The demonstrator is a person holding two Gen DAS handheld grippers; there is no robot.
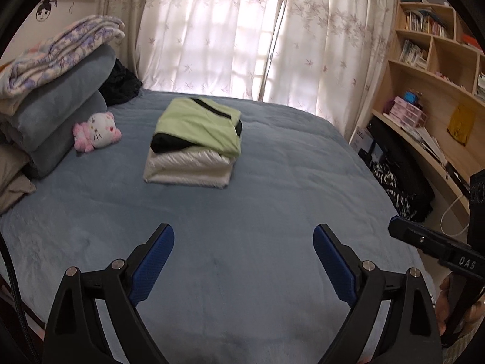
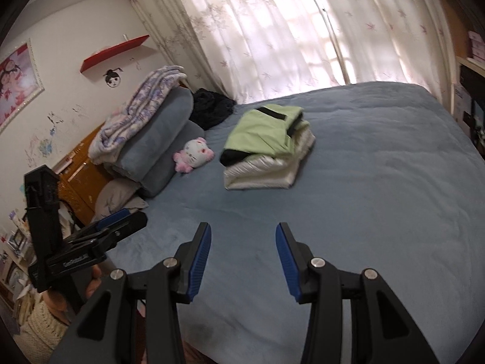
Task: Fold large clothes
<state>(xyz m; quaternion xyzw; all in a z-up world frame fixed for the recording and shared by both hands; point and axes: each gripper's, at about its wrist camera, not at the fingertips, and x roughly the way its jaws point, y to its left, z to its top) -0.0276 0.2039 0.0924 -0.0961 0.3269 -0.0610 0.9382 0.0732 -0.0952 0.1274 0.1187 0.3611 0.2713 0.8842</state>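
A folded stack of clothes lies in the middle of the blue bed [image 1: 272,182]: a light green garment with black trim [image 1: 197,124] on top of a shiny white one [image 1: 185,173]. The right wrist view has the same green garment [image 2: 266,130] over the white one [image 2: 257,176]. My left gripper [image 1: 244,235] hovers over bare bedding well short of the stack, open wide, nothing between its blue pads [image 1: 154,267]. My right gripper [image 2: 243,232] hovers likewise, open about half as wide and empty. Each gripper shows at the edge of the other's view: the right gripper [image 1: 397,227], the left gripper [image 2: 121,218].
At the head of the bed on the left are rolled grey blankets [image 1: 60,115] under a floral quilt [image 1: 57,54], a pink and white plush cat [image 1: 97,132] and a dark cloth [image 1: 121,82]. Curtains [image 1: 242,30] hang behind. A wooden bookshelf and desk [image 1: 430,97] stand beyond the right bed edge.
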